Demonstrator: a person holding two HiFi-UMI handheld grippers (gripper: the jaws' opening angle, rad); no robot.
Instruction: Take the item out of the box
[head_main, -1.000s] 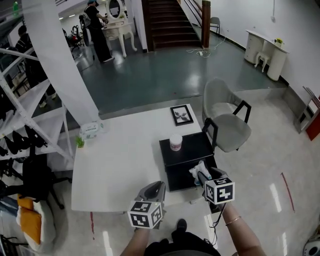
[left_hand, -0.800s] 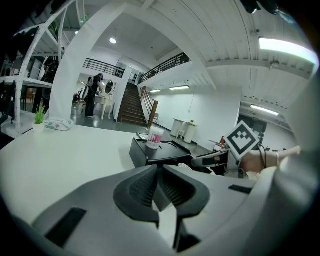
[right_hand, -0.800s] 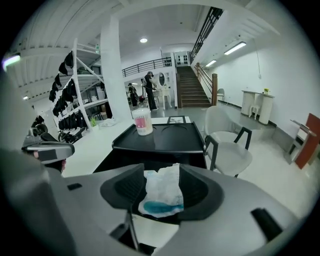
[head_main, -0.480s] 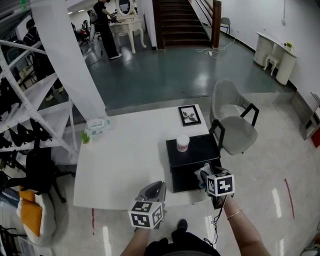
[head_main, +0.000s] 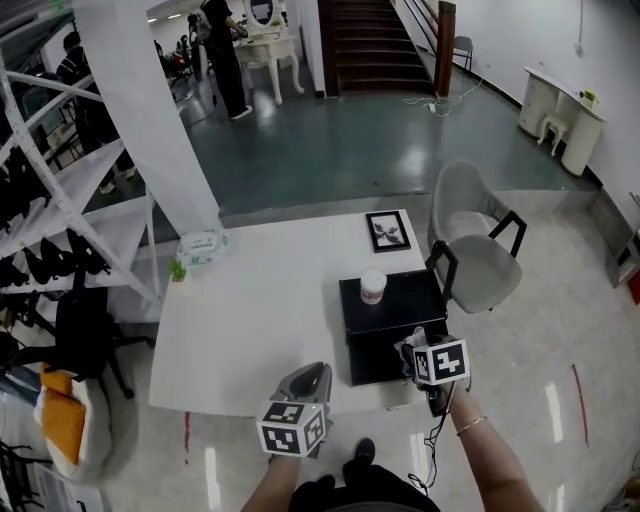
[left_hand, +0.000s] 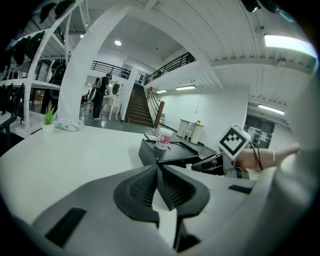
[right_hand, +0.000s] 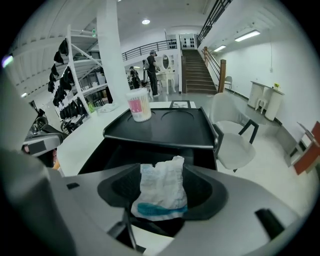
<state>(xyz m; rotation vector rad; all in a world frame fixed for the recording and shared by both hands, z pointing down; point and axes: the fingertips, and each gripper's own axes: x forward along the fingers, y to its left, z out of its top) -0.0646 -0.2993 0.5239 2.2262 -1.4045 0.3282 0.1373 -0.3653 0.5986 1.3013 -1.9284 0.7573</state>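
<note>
R gripper (right_hand: 162, 171): jaws have just been opening, now v. wide, crumpled white packet (right_hand: 161, 195) w/ blue stripe between them, touching both pads, above open black box (right_hand: 150, 150). L gripper (left_hand: 159, 176): jaws together, empty, at table (head_main: 250, 320) front edge.

So here's our right gripper (right_hand: 162, 174): its jaws have just been opening, and a crumpled white packet (right_hand: 161, 192) with a blue stripe sits upright between them, edges touching both pads. Just past it we see the open black box (right_hand: 117, 152), with its lid (right_hand: 172, 127) lying flat behind. A cup (right_hand: 139, 105) with a pink label stands on the lid's left corner. There's a white table (right_hand: 82, 137) on the left and a grey chair (right_hand: 232, 137) on the right.
</note>
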